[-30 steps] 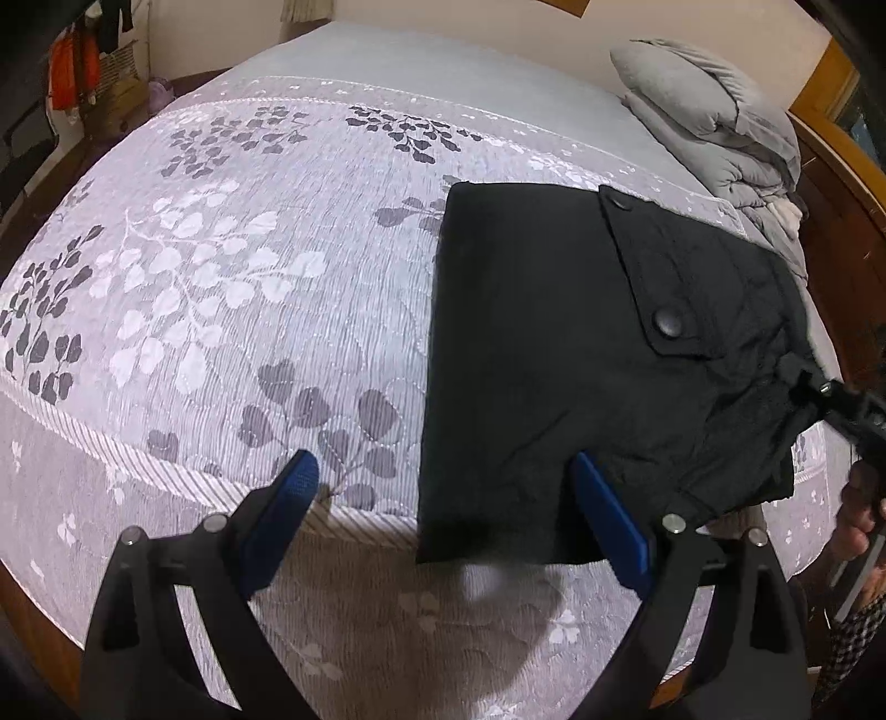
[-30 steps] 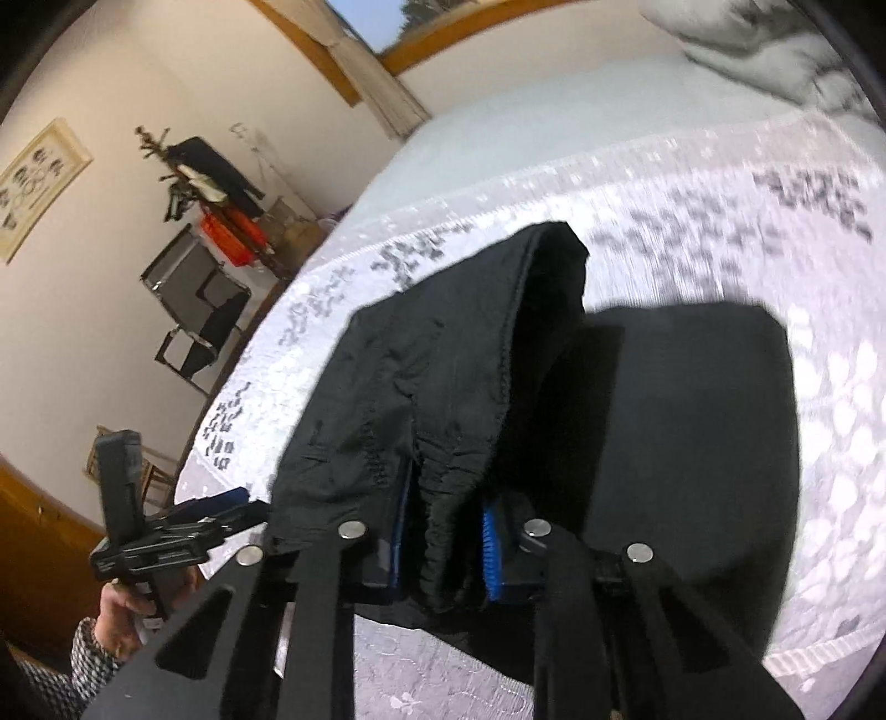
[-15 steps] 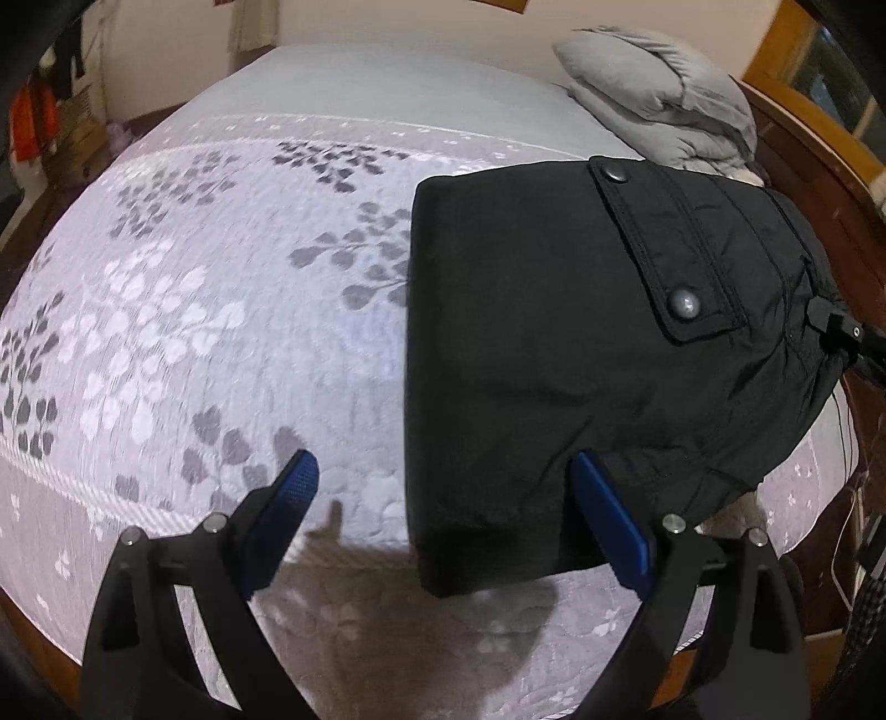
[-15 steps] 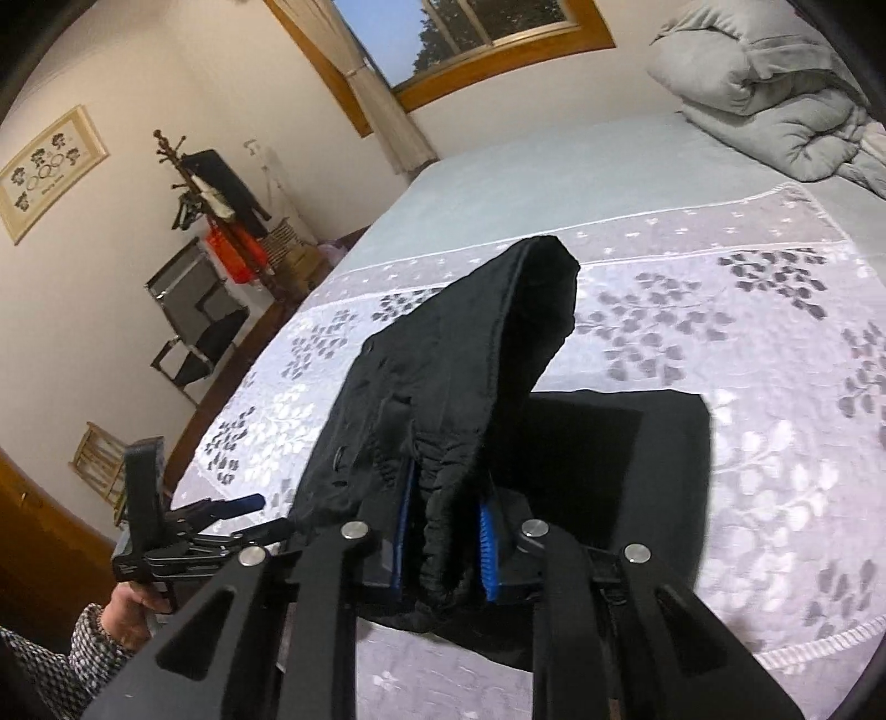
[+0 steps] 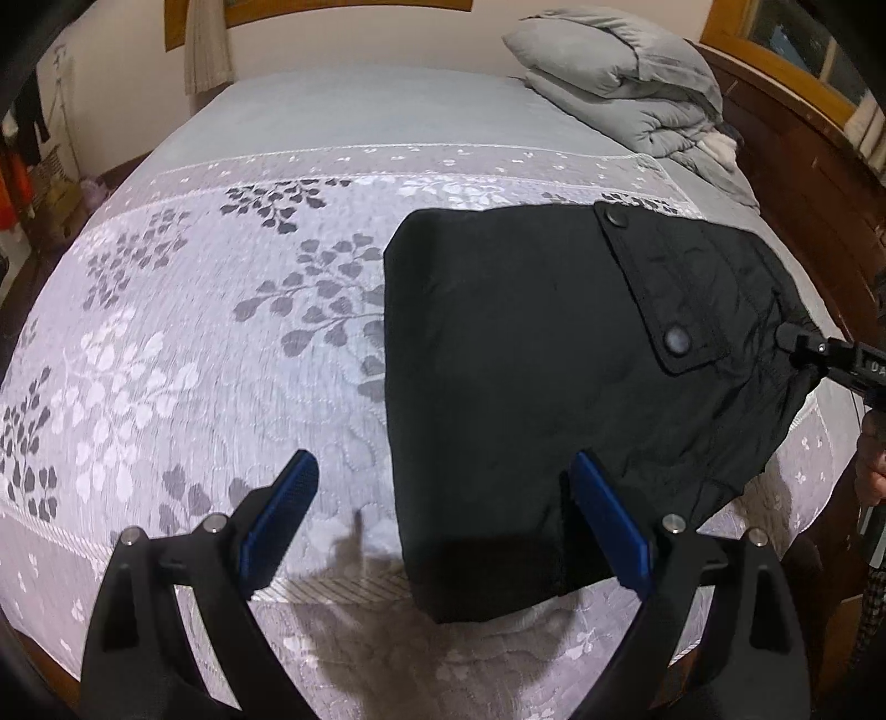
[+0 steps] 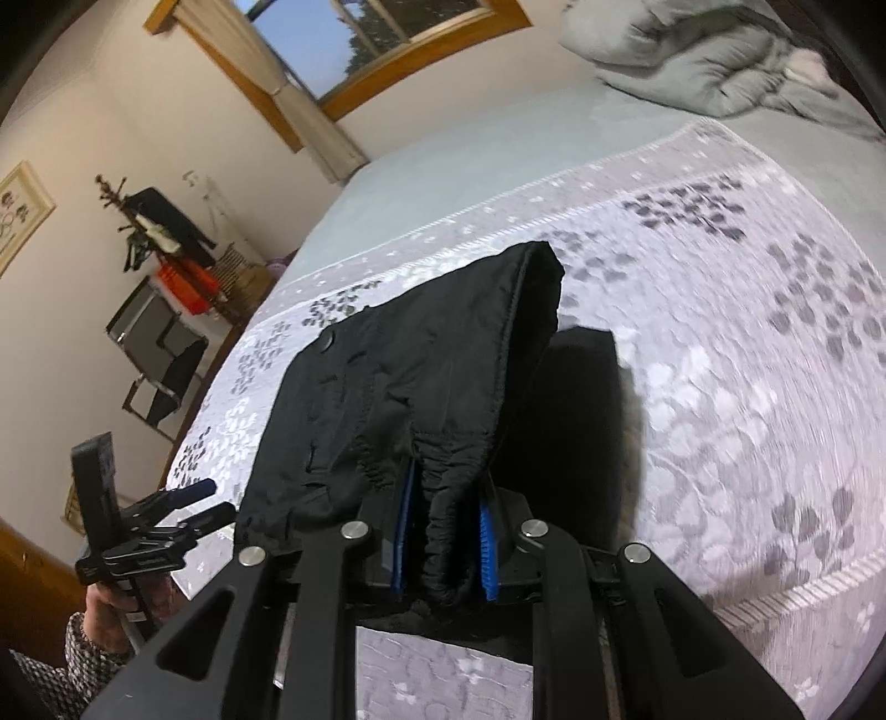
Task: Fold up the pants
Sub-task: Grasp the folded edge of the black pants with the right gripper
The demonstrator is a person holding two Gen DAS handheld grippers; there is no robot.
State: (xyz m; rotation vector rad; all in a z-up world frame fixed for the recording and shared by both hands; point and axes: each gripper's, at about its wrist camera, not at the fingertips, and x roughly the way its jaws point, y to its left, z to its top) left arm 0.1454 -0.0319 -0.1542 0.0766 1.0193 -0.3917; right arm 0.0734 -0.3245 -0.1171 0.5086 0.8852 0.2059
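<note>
A bedroom in a private home. A wide bed [image 5: 343,122] fills the room, spread with a pale cover [image 5: 166,343] patterned in grey and white leaves, and a folded grey duvet [image 5: 626,83] is heaped at the far end against a dark wooden bed frame [image 5: 797,144]. A wood-framed window [image 6: 387,33] with a drawn beige curtain [image 6: 288,83] shows blue sky and a tree outside. Along the cream wall stand a coat stand [image 6: 155,232] hung with dark and orange garments, a folding chair [image 6: 160,360] and a framed picture [image 6: 16,210]. A pair of black pants [image 5: 554,354] lies on the bed, partly folded.
</note>
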